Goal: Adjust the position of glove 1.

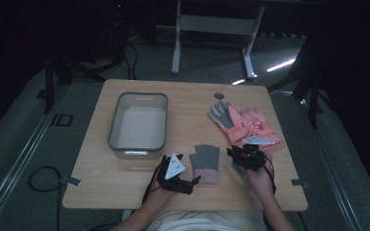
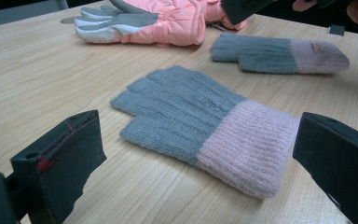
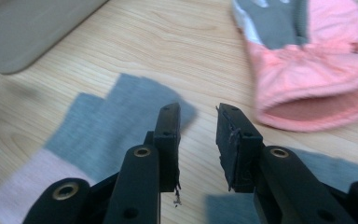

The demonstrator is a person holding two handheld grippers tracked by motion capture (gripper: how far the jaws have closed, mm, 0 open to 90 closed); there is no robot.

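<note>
Left gripper (image 1: 196, 181) wide, framing the knit glove (image 2: 200, 128) cuff — set to pinch. Right gripper (image 3: 198, 140) narrowly parted, empty, above second knit glove (image 2: 279, 53) just dropped, seemingly.

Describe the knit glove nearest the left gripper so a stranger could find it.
On the wooden table, look right of the grey bin, at the near edge. The glove lies flat beside the left gripper. It is grey knit with a pale pink cuff, unlike the puffy pink ski gloves farther back.

Bare worktop (image 1: 192, 127) lies between my bin (image 1: 138, 120) at left and the glove pile (image 1: 243, 125) at right.
</note>
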